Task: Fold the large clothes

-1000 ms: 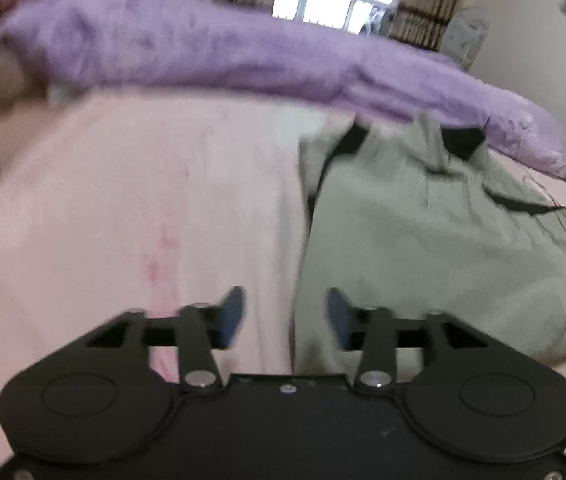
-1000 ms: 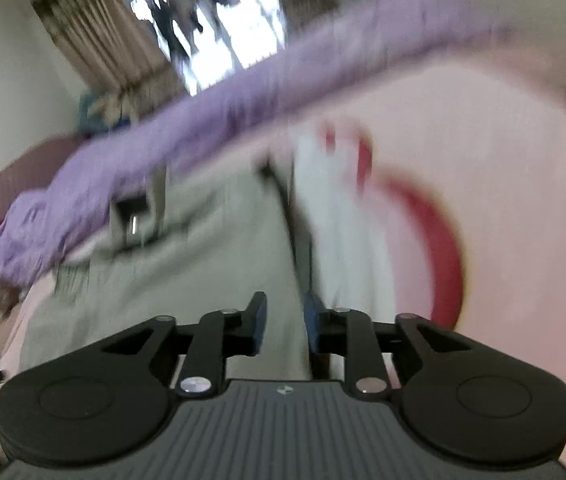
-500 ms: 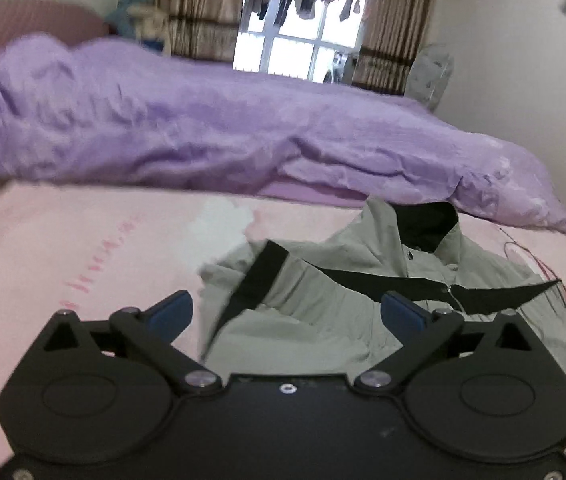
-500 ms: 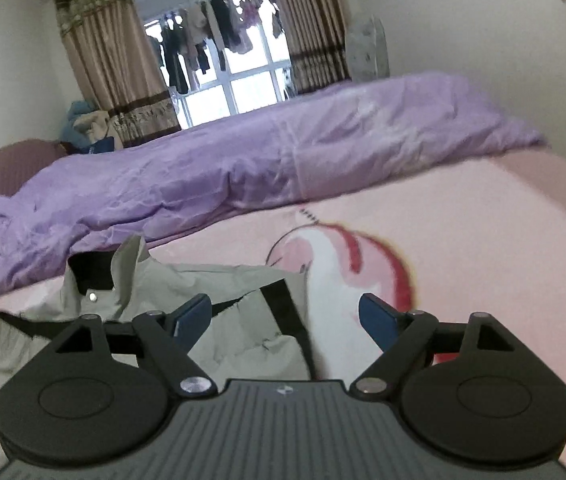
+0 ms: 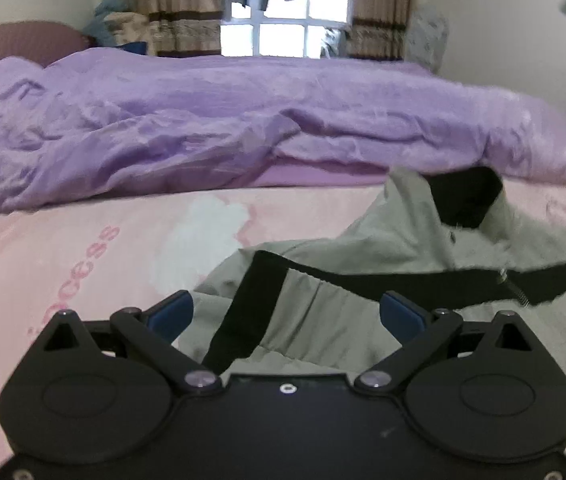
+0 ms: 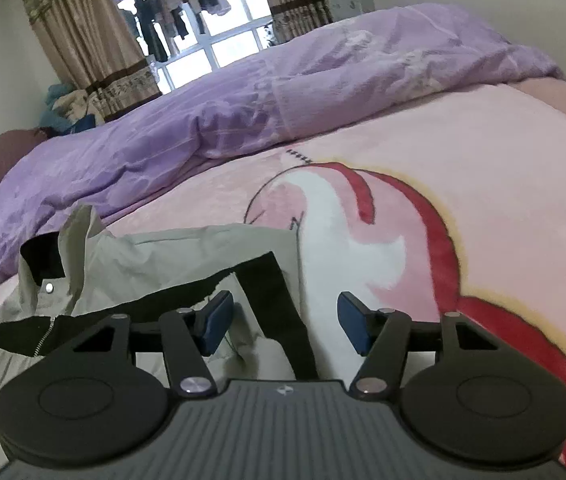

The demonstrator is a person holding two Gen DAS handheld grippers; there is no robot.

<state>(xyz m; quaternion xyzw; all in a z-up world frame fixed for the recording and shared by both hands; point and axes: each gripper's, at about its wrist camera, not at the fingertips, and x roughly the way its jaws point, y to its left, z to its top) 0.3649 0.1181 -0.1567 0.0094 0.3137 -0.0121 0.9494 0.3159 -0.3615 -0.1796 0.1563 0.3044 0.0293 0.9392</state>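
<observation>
We count one grey-green jacket (image 5: 363,292) with black trim, one pink blanket (image 5: 63,264) under it, one purple duvet (image 5: 203,120) bunched behind, one window (image 6: 203,56) flanked by two brown curtains (image 6: 79,44), and two tools.

The jacket lies rumpled on the pink blanket, filling the lower right of the left wrist view and the lower left of the right wrist view (image 6: 163,256). Its collar (image 5: 463,196) stands up, black lining showing, and a zipper shows at the front edge.

Compared with a second ago, both views are sharp where they were smeared, and each tool now looks across the bed toward the window rather than down onto the cloth. The jacket's collar, half a second ago near the centre of the left view, now sits toward the right. Both pairs of jaws stood narrow a second ago, sprang wide, and are now narrowing.

The left tool (image 5: 285,314) is released, its jaws near their widest and closing slightly. A black band of the jacket runs between the blue pads (image 5: 171,312), and neither pad presses on it. The right tool (image 6: 283,322) is also released, its jaws about two-thirds apart and closing. The jacket's black-edged corner lies between its pads (image 6: 217,322), ungripped.
</observation>
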